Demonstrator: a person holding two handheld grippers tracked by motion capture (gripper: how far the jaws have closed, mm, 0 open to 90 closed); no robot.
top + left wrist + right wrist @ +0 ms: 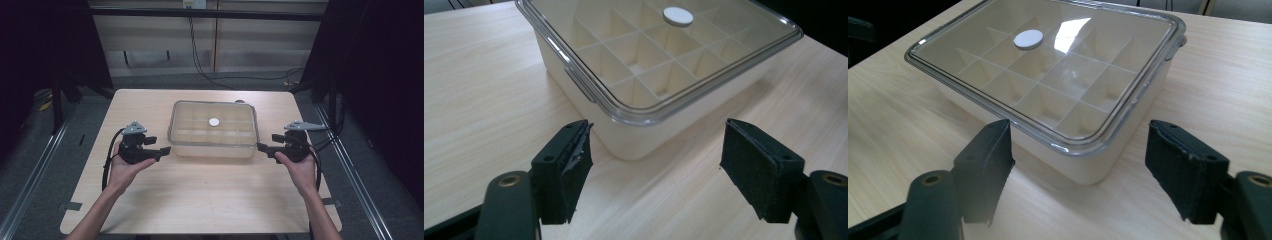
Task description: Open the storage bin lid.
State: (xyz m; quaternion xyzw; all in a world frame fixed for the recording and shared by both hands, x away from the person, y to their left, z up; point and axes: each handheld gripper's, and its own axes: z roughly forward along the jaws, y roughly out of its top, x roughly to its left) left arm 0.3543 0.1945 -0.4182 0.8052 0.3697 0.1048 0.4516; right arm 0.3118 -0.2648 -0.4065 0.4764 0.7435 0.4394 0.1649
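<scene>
A cream box (pixel 215 150) divided into several compartments stands in the middle of the wooden table (pixel 200 195). It has a clear lid (pixel 235 125) with a white round disc (pixel 214 121) at the centre. My left gripper (pixel 165 150) is held just off the box's front left corner, open and holding nothing. In the left gripper view that corner (pixel 624 135) lies a little beyond the open left gripper (pixel 656 165), and the disc (pixel 678 16) is farther off. My right gripper (pixel 261 147) sits by the front right corner, open too. The right gripper view shows the corner (pixel 1083 167) just beyond the right gripper (pixel 1078 167).
The table's edges lie a short way outside each hand. Metal rails (pixel 35 170) run along the floor on both sides, and black cables (pixel 200 60) trail across the floor behind the table. Bare tabletop lies between the box and the near edge.
</scene>
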